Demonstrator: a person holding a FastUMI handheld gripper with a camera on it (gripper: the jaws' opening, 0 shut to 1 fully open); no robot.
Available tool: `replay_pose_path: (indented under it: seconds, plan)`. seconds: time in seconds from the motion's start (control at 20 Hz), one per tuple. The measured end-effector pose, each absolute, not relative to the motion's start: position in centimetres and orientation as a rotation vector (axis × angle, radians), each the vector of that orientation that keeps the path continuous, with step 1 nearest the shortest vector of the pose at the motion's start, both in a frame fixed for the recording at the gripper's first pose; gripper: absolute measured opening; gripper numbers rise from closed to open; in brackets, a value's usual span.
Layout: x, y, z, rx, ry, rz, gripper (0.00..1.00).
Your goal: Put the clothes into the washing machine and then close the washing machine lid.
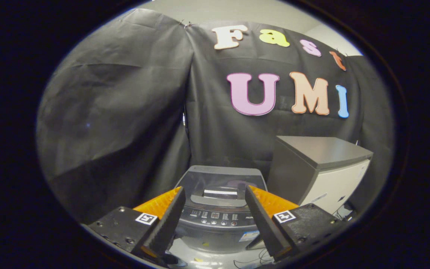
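Your washing machine (pixel 218 209) sits low between the fingers and just beyond their tips — a grey top-loader with its tinted lid (pixel 220 181) lying flat and closed, the control panel (pixel 218 217) facing you at 6 o'clock of the lid. Expect that lid to be stiff, smooth plastic, fairly light but hinged at the far edge, so it will swing rather than lift. The recessed handle (pixel 220 193) at its near edge looks like the sensible place to hook a finger; the glossy top would likely slip. No clothes can be made out here — judge them soft and floppy. Your gripper (pixel 214 194) is spread wide and holds nothing. At 2 o'clock of the machine, close beside it, stands a grey-topped cabinet (pixel 323 168). Cables (pixel 252 259) trail on the floor at 5 o'clock.
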State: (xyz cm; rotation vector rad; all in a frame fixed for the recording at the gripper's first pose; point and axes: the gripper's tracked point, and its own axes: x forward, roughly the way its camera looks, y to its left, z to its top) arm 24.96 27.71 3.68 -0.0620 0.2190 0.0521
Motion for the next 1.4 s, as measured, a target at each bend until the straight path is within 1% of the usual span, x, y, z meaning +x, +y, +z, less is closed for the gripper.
replay_pose_path:
  seconds: [0.3, 0.6, 1.05, 1.4]
  plan:
    - [20.7, 26.1, 8.2, -0.003, 0.074, 0.03, 0.97]
    - [15.3, 22.3, 10.8, 0.016, -0.053, -0.085, 0.97]
    - [12.9, 20.5, 9.8, -0.041, -0.088, -0.113, 0.97]
    - [12.9, 21.7, 8.5, -0.041, -0.099, -0.081, 0.97]
